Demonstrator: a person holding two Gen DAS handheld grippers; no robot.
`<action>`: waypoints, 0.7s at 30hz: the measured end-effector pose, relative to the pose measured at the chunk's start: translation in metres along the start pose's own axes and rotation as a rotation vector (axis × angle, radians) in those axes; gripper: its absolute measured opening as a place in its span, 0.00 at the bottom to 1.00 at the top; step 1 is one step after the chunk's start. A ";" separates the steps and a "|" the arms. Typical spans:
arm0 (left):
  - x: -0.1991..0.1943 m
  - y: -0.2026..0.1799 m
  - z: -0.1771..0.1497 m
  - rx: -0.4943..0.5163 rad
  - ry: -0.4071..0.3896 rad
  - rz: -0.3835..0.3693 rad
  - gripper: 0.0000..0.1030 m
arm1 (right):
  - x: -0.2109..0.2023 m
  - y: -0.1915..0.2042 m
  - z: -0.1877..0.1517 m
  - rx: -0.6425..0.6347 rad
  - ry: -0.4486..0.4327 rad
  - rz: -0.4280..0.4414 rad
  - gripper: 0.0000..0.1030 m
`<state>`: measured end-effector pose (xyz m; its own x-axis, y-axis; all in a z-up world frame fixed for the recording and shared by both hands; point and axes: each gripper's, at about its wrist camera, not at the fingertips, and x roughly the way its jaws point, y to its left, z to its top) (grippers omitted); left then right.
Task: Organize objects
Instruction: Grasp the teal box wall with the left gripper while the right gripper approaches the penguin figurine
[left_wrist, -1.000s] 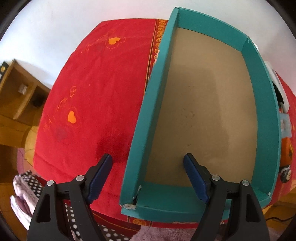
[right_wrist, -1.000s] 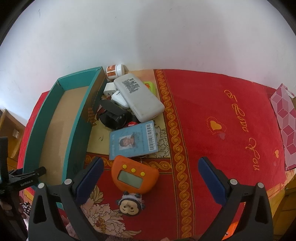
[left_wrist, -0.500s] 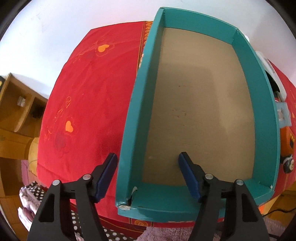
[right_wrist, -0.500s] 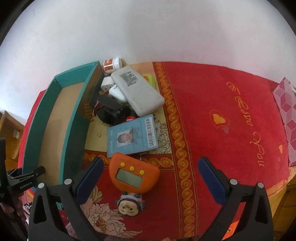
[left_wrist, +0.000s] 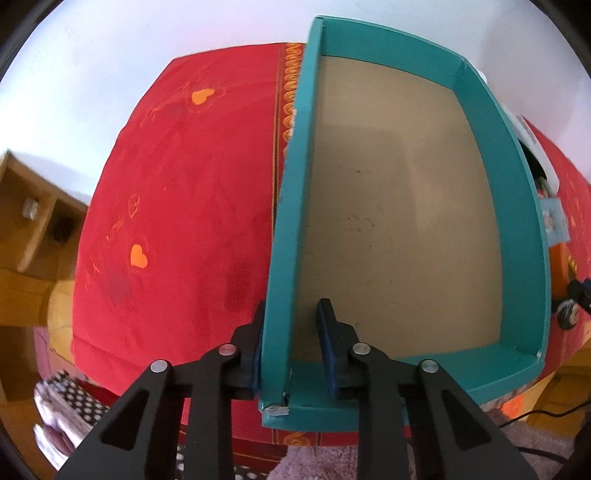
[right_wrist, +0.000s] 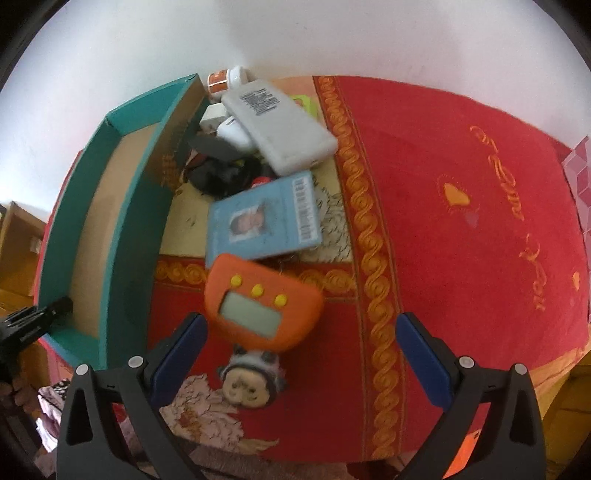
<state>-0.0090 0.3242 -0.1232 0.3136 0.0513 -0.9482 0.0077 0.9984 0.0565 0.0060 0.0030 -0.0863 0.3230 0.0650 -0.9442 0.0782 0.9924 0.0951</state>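
the teal box (left_wrist: 524, 229) sits straight ahead of my left tongs (left_wrist: 292, 345), a shallow open tray with a bare brown floor and nothing in it. my left tongs are clamped on its near left wall, close to the near corner: one blue pad presses the outside face, the other looks to bear on the inside, though the wall hides the exact contact. that corner looks a little torn, with a white scrap showing at the bottom edge.

my right tongs (right_wrist: 301, 349) are spread wide and hold nothing. just ahead of them, between the two pads but touching neither, lies the orange gadget (right_wrist: 263, 301) with three yellow buttons and a grey screen, a small monkey charm (right_wrist: 251, 380) hanging off its near edge. beyond it lies a blue id card (right_wrist: 264, 218), then a white power bank (right_wrist: 277, 125), white chargers, something black, and a small orange-labelled jar (right_wrist: 221, 79) by the wall. the box stands just to the left of this pile on the red cloth (right_wrist: 461, 206).

to do this step well, i judge i should keep the left grip firm and steady so the thin wall does not bend or tear further, and hold the box flat while the right tongs lower over the orange gadget and close across its width.
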 end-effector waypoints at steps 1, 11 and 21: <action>0.000 -0.001 0.000 0.014 -0.002 0.006 0.25 | -0.002 0.001 -0.002 -0.002 -0.002 -0.001 1.00; -0.003 -0.005 -0.003 0.049 -0.022 -0.020 0.25 | -0.015 0.012 -0.019 0.037 -0.005 -0.022 0.94; 0.009 0.007 0.001 0.077 -0.055 -0.095 0.25 | 0.007 0.021 -0.044 0.110 0.024 -0.070 0.66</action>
<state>-0.0050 0.3314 -0.1312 0.3594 -0.0472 -0.9320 0.1117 0.9937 -0.0072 -0.0314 0.0294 -0.1044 0.2911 0.0001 -0.9567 0.2035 0.9771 0.0620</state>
